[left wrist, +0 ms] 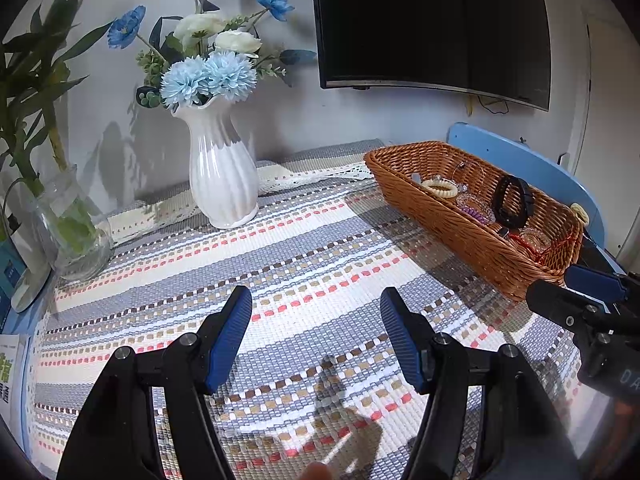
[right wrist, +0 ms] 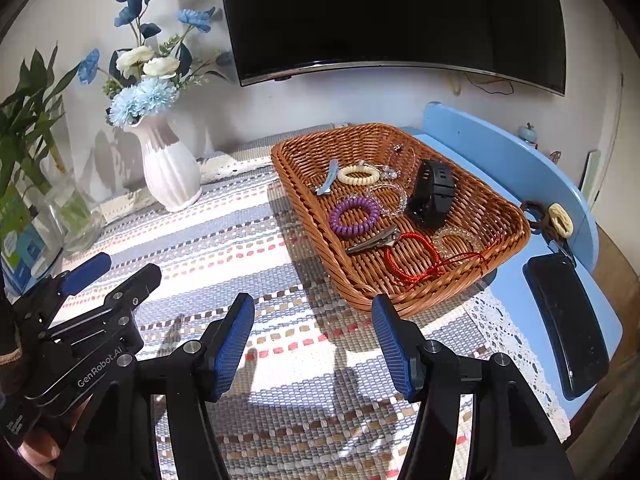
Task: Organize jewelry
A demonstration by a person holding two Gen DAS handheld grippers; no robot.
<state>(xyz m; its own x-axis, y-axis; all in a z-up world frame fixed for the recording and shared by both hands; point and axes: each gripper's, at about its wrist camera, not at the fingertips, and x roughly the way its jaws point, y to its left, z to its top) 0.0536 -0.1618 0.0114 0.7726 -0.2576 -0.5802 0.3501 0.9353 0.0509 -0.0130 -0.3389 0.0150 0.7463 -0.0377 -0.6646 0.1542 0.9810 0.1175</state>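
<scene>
A brown wicker basket (right wrist: pixel 312 216) (left wrist: pixel 460 236) sits on the striped cloth at the right. It holds a black watch (right wrist: pixel 432 194) (left wrist: pixel 514 200), a purple coil tie (right wrist: pixel 355 217), a cream coil tie (right wrist: pixel 358 175), a red cord bracelet (right wrist: pixel 416 260), clear bead bracelets (right wrist: pixel 458 240), a grey clip (right wrist: pixel 329 178) and a metal clip (right wrist: pixel 374 241). My right gripper (right wrist: pixel 314 340) is open and empty, just short of the basket's near rim. My left gripper (left wrist: pixel 316 336) is open and empty over the cloth, left of the basket.
A white vase of blue flowers (left wrist: pixel 222 176) and a glass jar with a plant (left wrist: pixel 68 228) stand at the back left. A dark monitor (left wrist: pixel 432 24) hangs on the wall. On the blue table edge right of the basket lie a black case (right wrist: pixel 568 320) and hair ties (right wrist: pixel 560 218).
</scene>
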